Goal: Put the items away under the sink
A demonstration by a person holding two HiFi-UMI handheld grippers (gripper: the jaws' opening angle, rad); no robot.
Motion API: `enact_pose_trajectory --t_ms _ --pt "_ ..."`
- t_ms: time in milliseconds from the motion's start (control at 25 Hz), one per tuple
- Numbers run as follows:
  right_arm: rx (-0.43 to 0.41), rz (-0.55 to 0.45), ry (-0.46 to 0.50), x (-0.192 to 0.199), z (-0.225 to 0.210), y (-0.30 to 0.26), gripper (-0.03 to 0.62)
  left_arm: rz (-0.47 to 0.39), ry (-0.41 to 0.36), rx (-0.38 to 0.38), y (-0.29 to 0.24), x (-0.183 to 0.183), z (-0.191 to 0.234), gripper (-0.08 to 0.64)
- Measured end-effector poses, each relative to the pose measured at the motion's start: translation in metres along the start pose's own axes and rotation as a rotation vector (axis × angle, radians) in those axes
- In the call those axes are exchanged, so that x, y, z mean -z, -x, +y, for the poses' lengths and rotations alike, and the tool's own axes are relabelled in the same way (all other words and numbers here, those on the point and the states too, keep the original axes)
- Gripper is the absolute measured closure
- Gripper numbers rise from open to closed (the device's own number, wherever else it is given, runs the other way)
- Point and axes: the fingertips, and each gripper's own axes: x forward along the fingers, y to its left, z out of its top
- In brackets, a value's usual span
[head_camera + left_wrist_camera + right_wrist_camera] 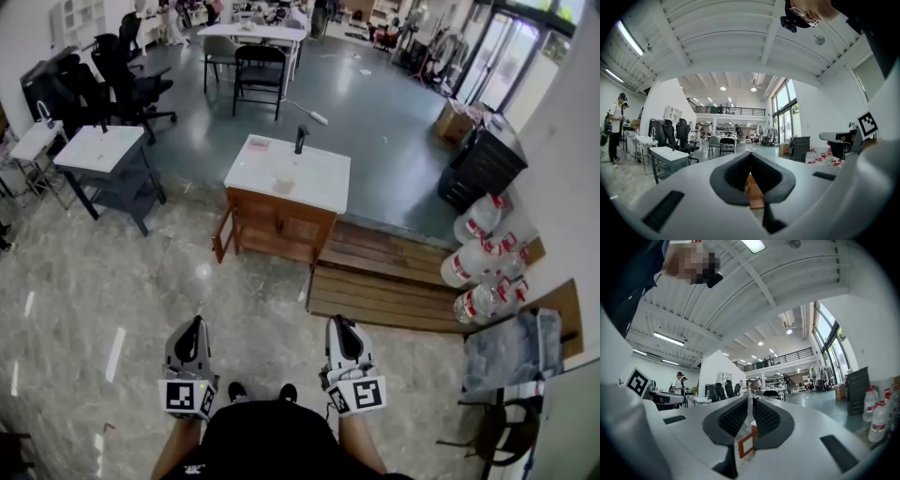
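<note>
A wooden sink cabinet [277, 219] with a white top [319, 178] and a black faucet [300, 139] stands a few steps ahead in the head view. A pink item [258, 143] and a small pale cup [284, 185] sit on its top. Its left door [222, 234] hangs open. My left gripper [193, 325] and right gripper [339, 323] are held low near my body, far from the cabinet, both shut and empty. The cabinet [752, 187] shows through the slit below the left gripper's [751, 157] jaws, and the right gripper's [750, 399] jaws leave a thin slit.
Wooden pallets [394, 277] lie right of the cabinet, with large water jugs [483, 258] and a black cabinet [483, 164] beyond. A second white sink stand [98, 150] and office chairs [122, 75] are at left. A table with a folding chair [258, 66] stands behind.
</note>
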Motion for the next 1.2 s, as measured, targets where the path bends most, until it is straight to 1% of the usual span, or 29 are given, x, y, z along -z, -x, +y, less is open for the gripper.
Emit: enact_pose_trajectory --t_ms 40,160,240,400,520,640,720,880,960,1200 --pt "-0.002 0.000 0.000 0.000 0.001 0.000 0.532 -0.001 0.001 0.001 0.001 0.000 0.000 0.554" --pt "-0.005 -0.003 0.003 0.000 0.003 0.001 0.504 -0.001 0.002 0.004 0.002 0.001 -0.001 0.554" --pt "-0.009 -0.006 0.000 -0.001 0.004 0.002 0.475 0.000 0.002 0.003 0.002 0.001 -0.001 0.554" --pt "-0.019 -0.008 -0.012 0.000 0.007 0.004 0.408 0.006 -0.006 -0.004 0.006 0.004 0.002 0.554" --pt "-0.043 -0.012 -0.029 0.000 0.011 0.005 0.341 0.012 -0.008 -0.005 0.008 0.005 0.003 0.554" --pt "-0.059 -0.014 -0.031 0.000 0.016 0.004 0.290 0.014 -0.004 -0.002 0.008 0.007 0.006 0.554" --pt "-0.060 -0.011 -0.030 0.001 0.018 0.003 0.243 0.014 -0.002 -0.002 0.008 0.007 0.008 0.554" --pt "-0.047 -0.009 -0.031 0.000 0.017 0.004 0.187 0.020 0.003 -0.002 0.010 0.008 0.010 0.554" --pt "-0.035 -0.011 -0.031 -0.003 0.017 0.004 0.173 0.023 0.005 0.000 0.010 0.008 0.012 0.554" --pt "-0.006 0.000 0.001 -0.002 0.027 0.001 0.169 0.019 0.008 0.016 0.010 0.006 0.026 0.554"
